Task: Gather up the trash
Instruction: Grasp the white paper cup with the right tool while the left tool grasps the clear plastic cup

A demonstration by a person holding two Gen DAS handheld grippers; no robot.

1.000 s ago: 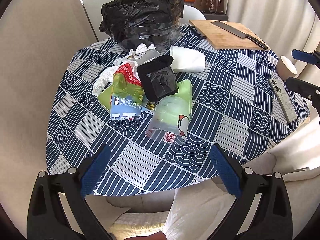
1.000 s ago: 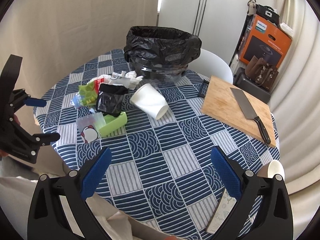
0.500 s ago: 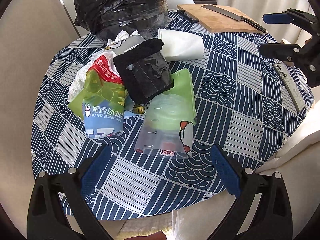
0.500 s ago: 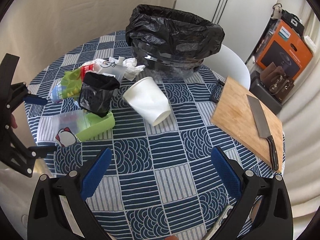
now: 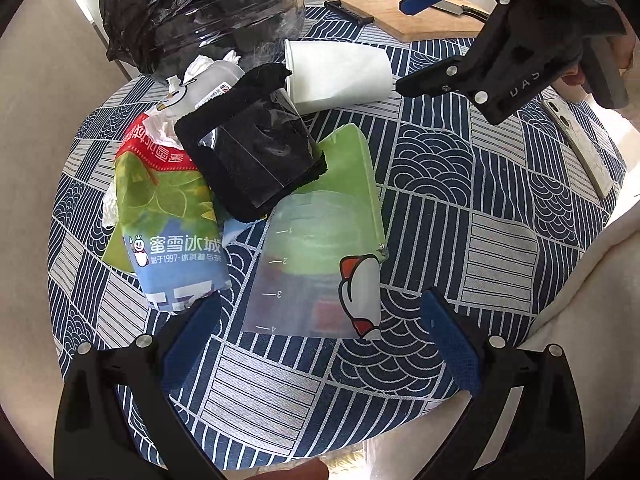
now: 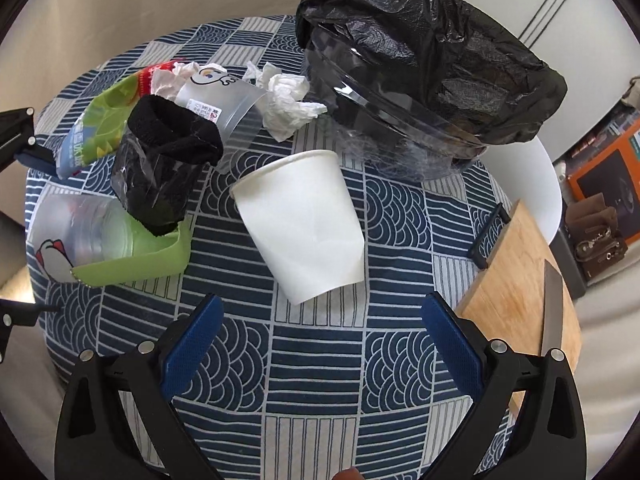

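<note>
The left gripper [image 5: 320, 332] hung spread over the near table edge, jaws wide around a clear plastic cup [image 5: 316, 272] lying on a green sleeve [image 5: 352, 168]. The right gripper [image 6: 320, 332], equally wide, framed a tipped white paper cup [image 6: 304, 224]. Beyond stood the black-lined bin [image 6: 424, 64].

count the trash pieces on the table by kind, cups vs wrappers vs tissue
Cups: 3 (white paper cup, clear penguin cup, clear cup by the tissue)
Wrappers/pouches: 3 (printed pouch, green pouch, black-lined bag)
Tissue wads: 2 ()
Total: 8
</note>
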